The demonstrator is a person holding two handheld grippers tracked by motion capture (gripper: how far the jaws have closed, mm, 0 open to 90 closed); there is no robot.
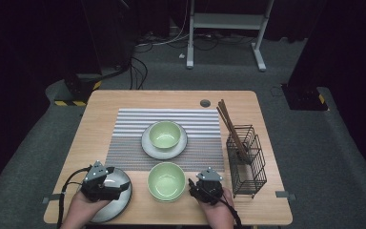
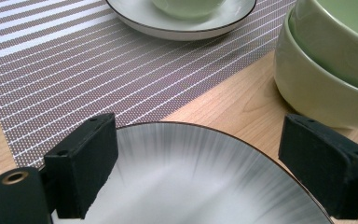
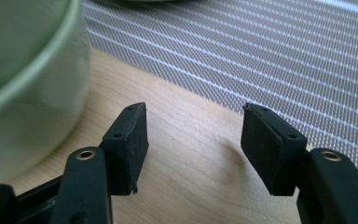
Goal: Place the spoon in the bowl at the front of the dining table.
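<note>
Left tongs (image 2: 198, 163), jaws wide apart and holding nothing, hover over a glossy grey plate (image 2: 191, 186) on the wooden counter (image 1: 262, 143). Right tongs (image 3: 193, 140), also gaping and unladen, sit beside stacked smooth green bowls (image 1: 166, 181), near the woven mat (image 3: 270, 56).

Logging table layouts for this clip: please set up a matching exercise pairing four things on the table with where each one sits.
Things:
1. grey plate
2. stacked green bowls
3. chopsticks
4. single green bowl

Places:
A. in the wire rack
B. on a plate on the striped mat
C. bare wood, between the two tools
D. under the left tool

Pairs: 1-D, 2-C, 3-A, 4-B
</note>
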